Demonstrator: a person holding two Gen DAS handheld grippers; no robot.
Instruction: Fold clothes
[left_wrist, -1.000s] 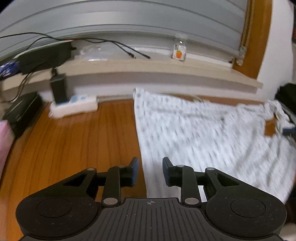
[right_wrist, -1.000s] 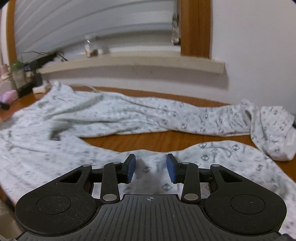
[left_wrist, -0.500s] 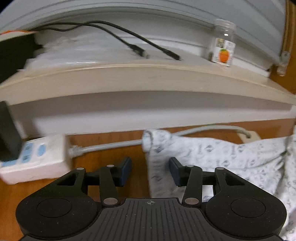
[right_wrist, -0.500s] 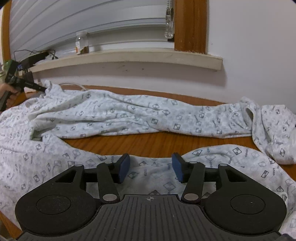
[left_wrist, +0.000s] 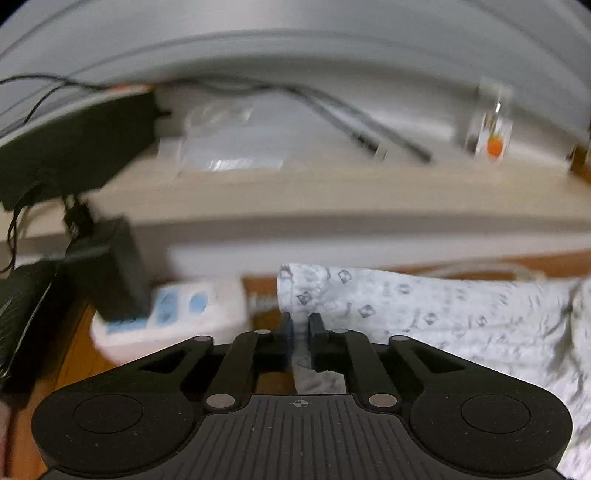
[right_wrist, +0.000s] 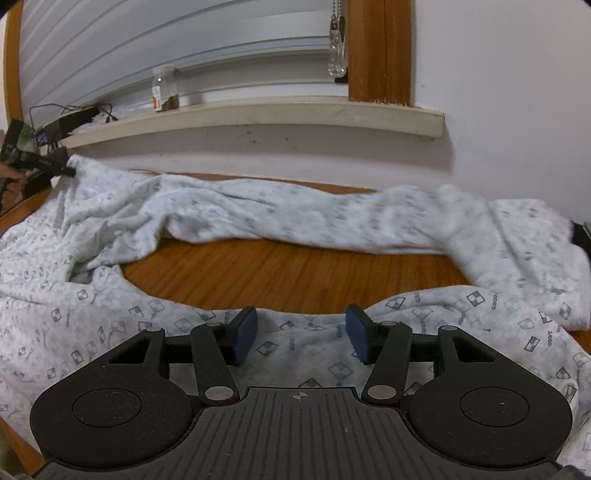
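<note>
- Left wrist view: the left gripper (left_wrist: 300, 328) is closing on the far-left corner of the white patterned garment (left_wrist: 424, 306). There's only a thin gap between the pads, and the cloth edge runs right through it, so it looks pinched. I'd guess it's going for a corner because that gives a clean fold line to carry.
- The corner sits just beside a white power strip (left_wrist: 173, 314) at the back of the wooden bench (left_wrist: 81, 343), under the window ledge (left_wrist: 332, 192). A small jar (left_wrist: 491, 129) stands on the ledge. This view is pretty blurry.
- Right wrist view: the right gripper (right_wrist: 301, 334) stands about half open with nothing in it, hanging over the near edge of the garment (right_wrist: 295, 347).
- The garment is spread loosely across the bench (right_wrist: 288, 273), with a long part running along the far side.
- Far left, you can just see the other gripper at the corner.
</note>
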